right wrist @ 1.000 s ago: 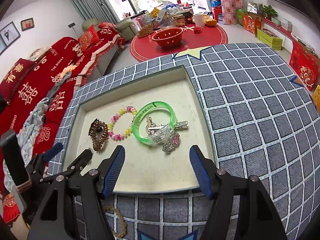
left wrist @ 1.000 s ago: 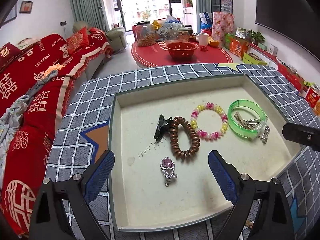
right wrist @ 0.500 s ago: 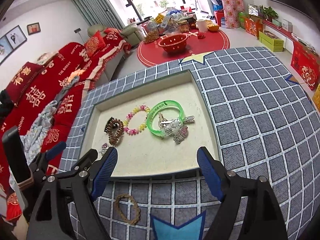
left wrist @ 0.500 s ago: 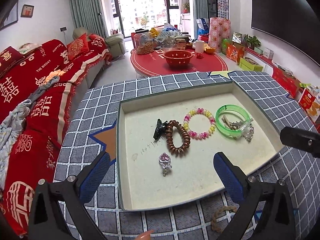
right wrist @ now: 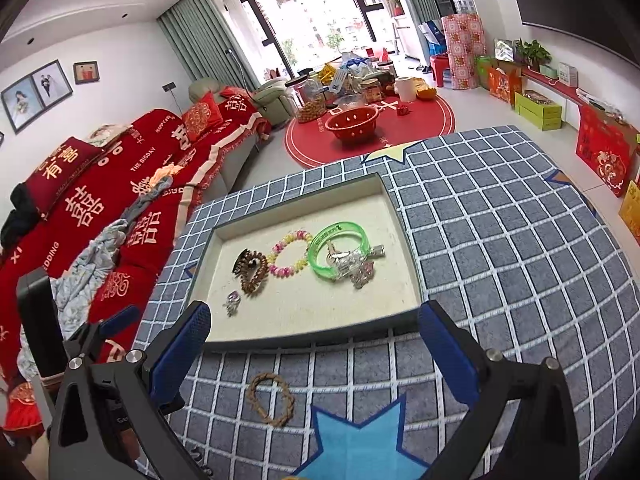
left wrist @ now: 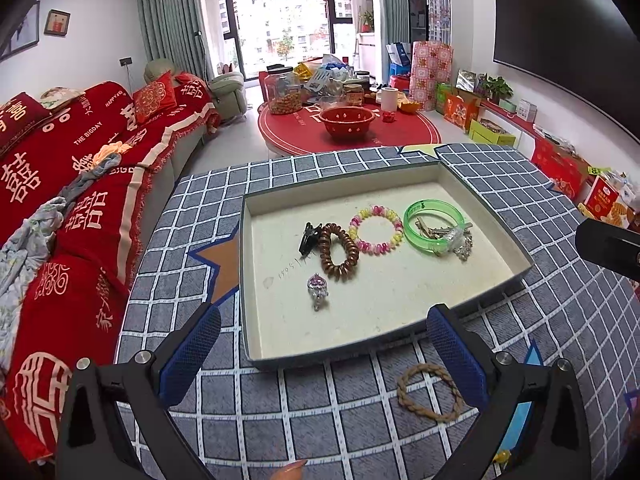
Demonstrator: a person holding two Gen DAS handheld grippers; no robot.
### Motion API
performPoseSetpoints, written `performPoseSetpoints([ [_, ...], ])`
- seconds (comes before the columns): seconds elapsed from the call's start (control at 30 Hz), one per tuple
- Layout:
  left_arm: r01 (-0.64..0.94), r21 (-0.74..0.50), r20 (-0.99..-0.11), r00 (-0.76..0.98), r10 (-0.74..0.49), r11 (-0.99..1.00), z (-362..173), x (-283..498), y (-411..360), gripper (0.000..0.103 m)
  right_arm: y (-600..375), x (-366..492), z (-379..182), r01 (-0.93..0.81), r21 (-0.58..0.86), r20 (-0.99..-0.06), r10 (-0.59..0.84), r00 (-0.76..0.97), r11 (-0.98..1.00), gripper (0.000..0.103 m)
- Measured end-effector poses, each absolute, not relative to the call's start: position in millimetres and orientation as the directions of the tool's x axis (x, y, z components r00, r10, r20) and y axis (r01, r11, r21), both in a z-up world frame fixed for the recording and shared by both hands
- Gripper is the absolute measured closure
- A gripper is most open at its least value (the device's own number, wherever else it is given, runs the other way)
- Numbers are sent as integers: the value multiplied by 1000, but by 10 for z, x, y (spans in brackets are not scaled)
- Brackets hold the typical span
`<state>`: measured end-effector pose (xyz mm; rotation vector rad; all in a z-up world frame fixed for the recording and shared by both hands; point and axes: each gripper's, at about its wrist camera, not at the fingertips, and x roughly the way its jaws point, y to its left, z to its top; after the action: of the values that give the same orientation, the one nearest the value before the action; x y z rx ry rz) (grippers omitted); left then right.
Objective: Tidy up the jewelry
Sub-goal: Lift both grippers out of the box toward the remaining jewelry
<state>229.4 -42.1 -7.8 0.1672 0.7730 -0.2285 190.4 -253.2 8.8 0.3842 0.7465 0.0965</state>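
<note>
A shallow grey tray [left wrist: 496, 220] [right wrist: 412, 276] on the checked tablecloth holds a black clip [left wrist: 308, 237], a brown coil hair tie [left wrist: 338, 251] [right wrist: 253, 270], a pink-yellow bead bracelet [left wrist: 376, 230] [right wrist: 290, 253], a green bangle [left wrist: 432, 227] [right wrist: 338, 250] with silver clips, and a pink gem pendant [left wrist: 317, 290] [right wrist: 232, 303]. A tan braided bracelet [left wrist: 430, 392] [right wrist: 271, 399] lies on the cloth in front of the tray. My left gripper [left wrist: 320, 354] and right gripper [right wrist: 314, 354] are open and empty, raised in front of the tray.
A red sofa [left wrist: 60, 184] runs along the left. A round red table [left wrist: 348, 128] with a red bowl and jars stands beyond the cloth. Boxes line the right wall [right wrist: 600, 148]. A blue star patch [right wrist: 360, 444] is near the front edge.
Both grippers have pulled back and up from the tray, still open. The tray looks smaller and the tan braided bracelet on the cloth has come into view.
</note>
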Motion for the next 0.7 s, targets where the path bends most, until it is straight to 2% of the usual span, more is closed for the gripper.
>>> performPoseSetpoints([
  [0.2, 282, 27, -721, 670, -176, 959, -142, 2127, -334, 0, -2450, 1706, 183, 40, 312, -666, 188, 722, 949, 0],
  [0.37, 314, -10, -755, 620, -213, 949, -292, 1987, -300, 0, -2415, 1530, 154, 24, 328, -677, 217, 703, 944, 0],
  [0.7, 307, -31, -808, 553, -205, 951, -638, 1841, -302, 0, -2265, 1132, -305, 21, 310, -753, 231, 616, 951, 0],
])
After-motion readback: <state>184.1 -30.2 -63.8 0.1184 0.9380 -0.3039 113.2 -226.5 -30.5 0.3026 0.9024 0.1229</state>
